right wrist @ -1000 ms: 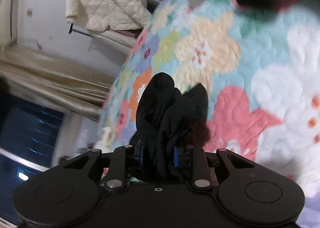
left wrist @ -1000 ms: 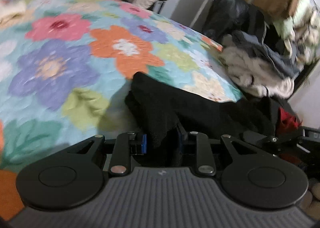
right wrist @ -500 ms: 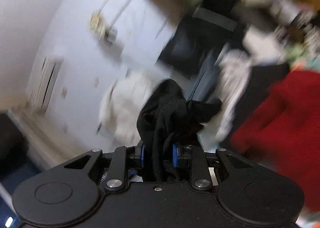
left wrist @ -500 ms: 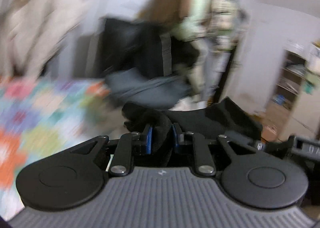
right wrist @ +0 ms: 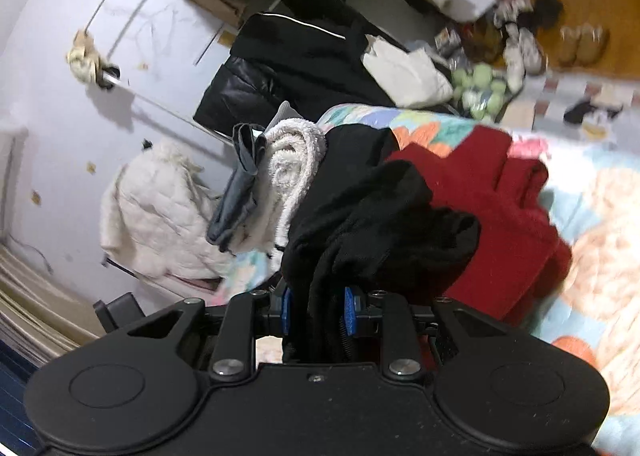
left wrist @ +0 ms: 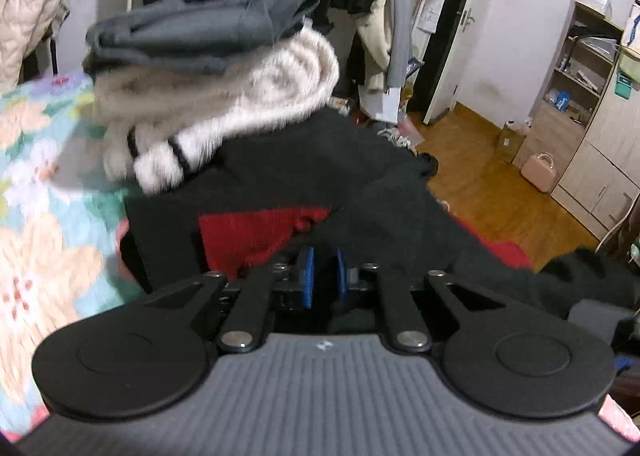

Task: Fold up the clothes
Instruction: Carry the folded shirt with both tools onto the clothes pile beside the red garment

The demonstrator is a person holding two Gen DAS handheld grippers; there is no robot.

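A black garment (left wrist: 384, 208) hangs between my two grippers. My left gripper (left wrist: 322, 272) is shut on one end of it, the blue pads close together with dark cloth between them. My right gripper (right wrist: 318, 306) is shut on a bunched end of the same black garment (right wrist: 380, 224). Just beyond both grippers lies a pile of folded clothes: a red garment (left wrist: 256, 232) (right wrist: 500, 192), a black one (right wrist: 352, 144), a white fluffy sweater (left wrist: 248, 96) (right wrist: 294, 160) and a grey garment (left wrist: 192, 32) (right wrist: 240, 184). The held cloth drapes over the red garment.
The floral bedspread (left wrist: 36, 184) (right wrist: 596, 216) carries the pile near its edge. Past the bed are hanging jackets (right wrist: 304, 56), a quilted cream coat (right wrist: 152, 208), a wooden floor (left wrist: 500, 184) with shoes, and a cabinet (left wrist: 592, 128) at the right.
Both grippers have swung, still holding the black garment, from the open flowered bedspread over to the pile of folded clothes at the bed's edge.
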